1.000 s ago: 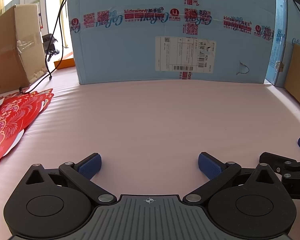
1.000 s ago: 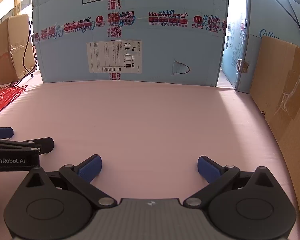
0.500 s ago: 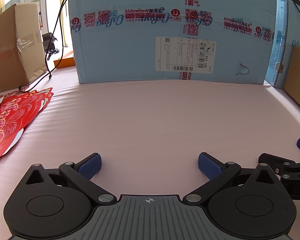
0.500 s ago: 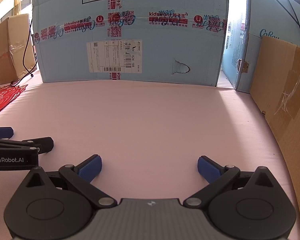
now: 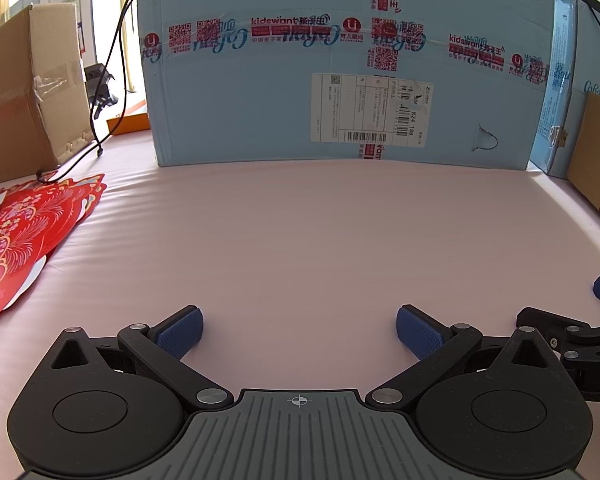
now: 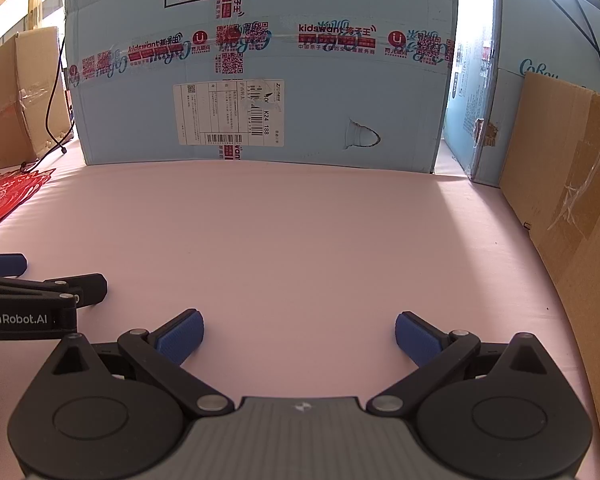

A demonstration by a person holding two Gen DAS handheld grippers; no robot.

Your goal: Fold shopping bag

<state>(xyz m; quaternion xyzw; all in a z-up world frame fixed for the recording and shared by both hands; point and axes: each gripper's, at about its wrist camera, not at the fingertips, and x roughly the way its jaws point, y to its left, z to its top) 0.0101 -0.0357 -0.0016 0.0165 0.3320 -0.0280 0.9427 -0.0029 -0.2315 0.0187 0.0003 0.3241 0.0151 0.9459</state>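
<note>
A red shopping bag (image 5: 24,236) with a white and gold flower print lies flat at the left edge of the pink surface; its far corner shows as the red bag (image 6: 8,192) in the right wrist view. My left gripper (image 5: 299,330) rests low over the pink surface, open, with nothing between its blue pads. My right gripper (image 6: 299,334) stands open beside it, also holding nothing. Both are well to the right of the bag. Each gripper shows in the other's view: the right gripper (image 5: 572,328) and the left gripper (image 6: 40,292).
A large light-blue carton (image 5: 340,64) walls off the back of the pink surface (image 5: 300,240). Brown cardboard boxes stand at the left (image 5: 24,92) and the right (image 6: 572,200). A black cable (image 5: 100,120) hangs down near the left box.
The left wrist view has shifted very slightly; the right gripper barely moved. Both stay open and the bag lies where it was.
</note>
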